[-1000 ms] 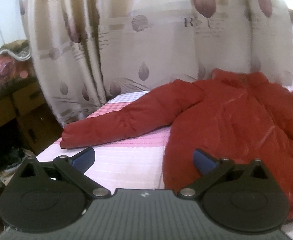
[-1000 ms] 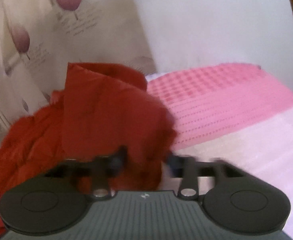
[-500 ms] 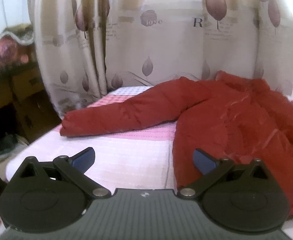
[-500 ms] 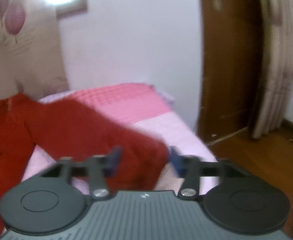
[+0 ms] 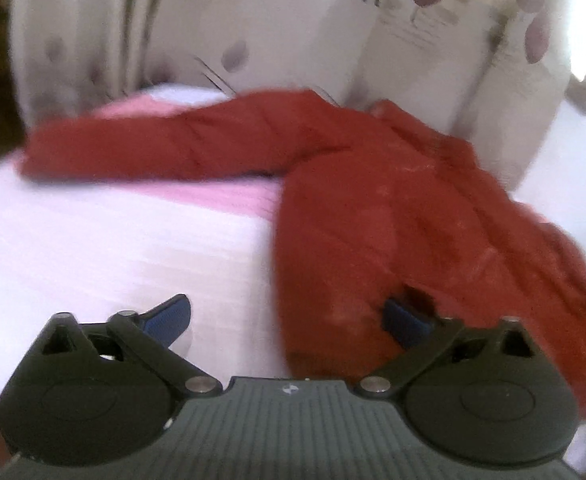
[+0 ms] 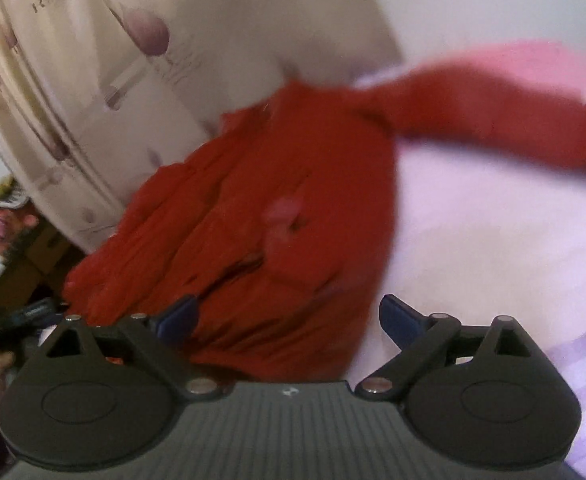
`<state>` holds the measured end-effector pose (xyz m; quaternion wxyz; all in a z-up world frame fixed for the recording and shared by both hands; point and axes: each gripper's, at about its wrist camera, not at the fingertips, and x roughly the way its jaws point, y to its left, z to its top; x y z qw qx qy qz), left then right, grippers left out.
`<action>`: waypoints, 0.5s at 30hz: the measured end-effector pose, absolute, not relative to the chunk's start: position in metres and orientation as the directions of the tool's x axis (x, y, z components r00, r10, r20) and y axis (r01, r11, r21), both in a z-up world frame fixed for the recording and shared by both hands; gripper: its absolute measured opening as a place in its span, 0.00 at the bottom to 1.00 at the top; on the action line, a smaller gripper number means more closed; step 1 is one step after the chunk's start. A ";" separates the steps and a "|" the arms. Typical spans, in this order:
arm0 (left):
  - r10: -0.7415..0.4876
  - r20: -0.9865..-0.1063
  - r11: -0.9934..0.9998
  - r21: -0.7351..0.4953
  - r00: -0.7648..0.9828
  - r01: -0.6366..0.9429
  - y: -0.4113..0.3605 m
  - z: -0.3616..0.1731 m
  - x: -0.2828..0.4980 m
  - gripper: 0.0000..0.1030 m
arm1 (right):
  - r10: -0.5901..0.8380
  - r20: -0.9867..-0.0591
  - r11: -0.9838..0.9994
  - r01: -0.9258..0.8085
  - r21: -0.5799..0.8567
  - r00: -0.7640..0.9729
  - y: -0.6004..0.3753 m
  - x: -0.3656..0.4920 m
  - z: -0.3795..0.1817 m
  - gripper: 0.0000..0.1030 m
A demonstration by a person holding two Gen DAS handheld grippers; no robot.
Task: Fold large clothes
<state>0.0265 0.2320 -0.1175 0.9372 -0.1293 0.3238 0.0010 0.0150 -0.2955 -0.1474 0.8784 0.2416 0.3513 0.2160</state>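
Now the right hand-held gripper (image 6: 287, 318) is spread wide, letting go of the red coat (image 6: 277, 216); the left hand-held gripper (image 5: 289, 318) is spread too.

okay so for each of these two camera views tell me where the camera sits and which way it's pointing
Left wrist: sits on the left gripper, facing across the bed toward the curtain; both open fingers show, the red jacket ahead.
Right wrist: sits on the right gripper, tilted, looking over the jacket's body; its open fingers show.
Shared: the red jacket, bed and curtain.
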 end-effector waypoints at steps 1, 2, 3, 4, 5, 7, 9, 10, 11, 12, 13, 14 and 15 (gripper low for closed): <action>-0.119 -0.626 0.964 -0.258 0.771 -0.061 0.230 -0.120 0.031 0.45 | 0.555 -0.507 0.791 -0.230 0.567 0.660 -0.290 0.013 -0.151 0.87; -0.150 -0.648 0.962 -0.271 0.746 -0.042 0.227 -0.123 0.035 0.32 | 0.545 -0.511 0.804 -0.241 0.544 0.665 -0.279 0.018 -0.152 0.60; -0.156 -0.643 0.958 -0.283 0.750 -0.044 0.225 -0.123 0.034 0.23 | 0.532 -0.520 0.816 -0.240 0.527 0.669 -0.278 0.022 -0.152 0.38; -0.150 -0.630 0.959 -0.281 0.762 -0.044 0.223 -0.119 0.029 0.16 | 0.538 -0.507 0.809 -0.244 0.535 0.674 -0.282 0.019 -0.150 0.33; -0.146 -0.619 0.963 -0.268 0.772 -0.033 0.221 -0.115 0.023 0.15 | 0.546 -0.484 0.801 -0.257 0.540 0.684 -0.286 0.016 -0.145 0.25; -0.145 -0.609 0.966 -0.258 0.780 -0.022 0.216 -0.105 0.010 0.13 | 0.542 -0.477 0.810 -0.278 0.517 0.691 -0.294 0.007 -0.130 0.20; -0.165 -0.606 0.963 -0.269 0.778 -0.006 0.211 -0.095 -0.004 0.13 | 0.551 -0.464 0.801 -0.283 0.527 0.694 -0.296 0.001 -0.116 0.17; -0.165 -0.607 0.966 -0.260 0.777 0.001 0.206 -0.092 -0.011 0.13 | 0.556 -0.460 0.797 -0.288 0.530 0.692 -0.300 -0.007 -0.108 0.17; -0.161 -0.614 0.969 -0.246 0.773 0.007 0.203 -0.090 -0.019 0.13 | 0.557 -0.463 0.798 -0.291 0.527 0.690 -0.304 -0.008 -0.102 0.17; -0.161 -0.621 0.972 -0.237 0.767 0.012 0.201 -0.090 -0.024 0.13 | 0.556 -0.467 0.799 -0.288 0.528 0.687 -0.307 -0.016 -0.097 0.17; -0.160 -0.628 0.973 -0.231 0.762 0.015 0.200 -0.092 -0.030 0.14 | 0.557 -0.476 0.797 -0.278 0.536 0.681 -0.312 -0.025 -0.096 0.17; -0.154 -0.632 0.975 -0.220 0.759 0.015 0.199 -0.096 -0.037 0.15 | 0.552 -0.490 0.800 -0.262 0.540 0.675 -0.313 -0.029 -0.097 0.17; -0.145 -0.631 0.979 -0.201 0.762 0.019 0.197 -0.100 -0.044 0.19 | 0.541 -0.508 0.806 -0.242 0.540 0.670 -0.316 -0.034 -0.101 0.17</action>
